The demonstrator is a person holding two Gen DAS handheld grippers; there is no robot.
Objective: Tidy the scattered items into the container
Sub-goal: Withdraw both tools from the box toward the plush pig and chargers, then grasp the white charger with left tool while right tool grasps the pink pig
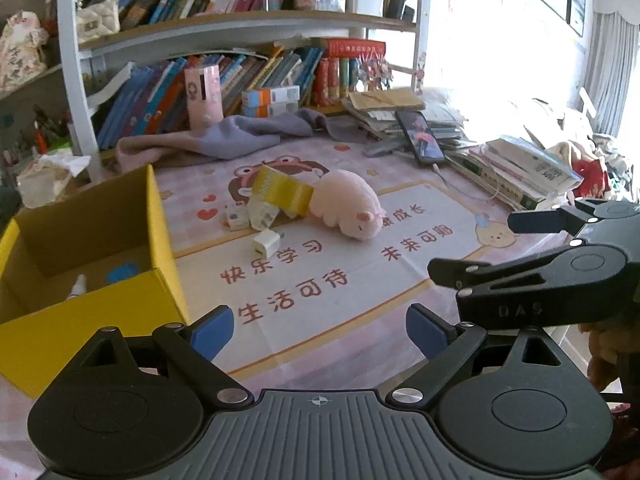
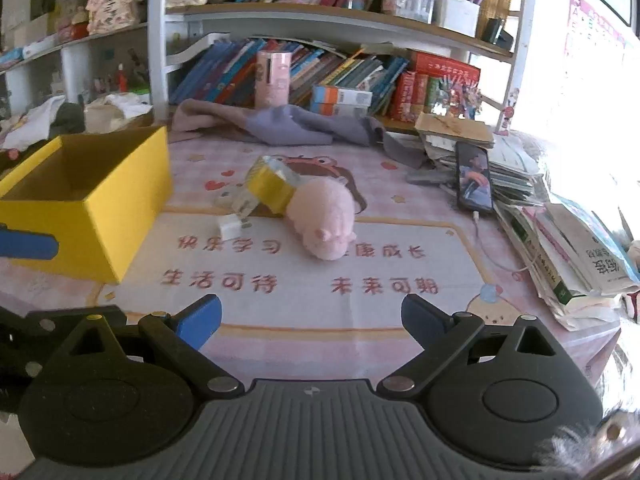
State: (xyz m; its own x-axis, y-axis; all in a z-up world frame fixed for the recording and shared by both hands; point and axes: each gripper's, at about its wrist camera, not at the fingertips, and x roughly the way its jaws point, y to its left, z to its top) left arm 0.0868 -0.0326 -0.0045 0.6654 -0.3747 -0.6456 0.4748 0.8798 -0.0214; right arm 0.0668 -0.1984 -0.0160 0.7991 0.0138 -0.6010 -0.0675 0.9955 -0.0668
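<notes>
l gripper [image 1: 319,330] + r gripper [image 2: 311,320]: jaws wide, empty. soft pink plush pig toy [image 1: 348,204] prob. light, squashy; grab mid-body, then into yellow cardboard box [image 1: 92,316].

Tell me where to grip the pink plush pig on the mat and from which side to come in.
Grip the pink plush pig across its rounded back, mid-body, coming from above with fingers straddling its width. It lies lengthwise, snout toward the camera, and its rear end seems to touch the yellow tape roll, so the tail end is crowded. The right gripper stands open and empty.
</notes>
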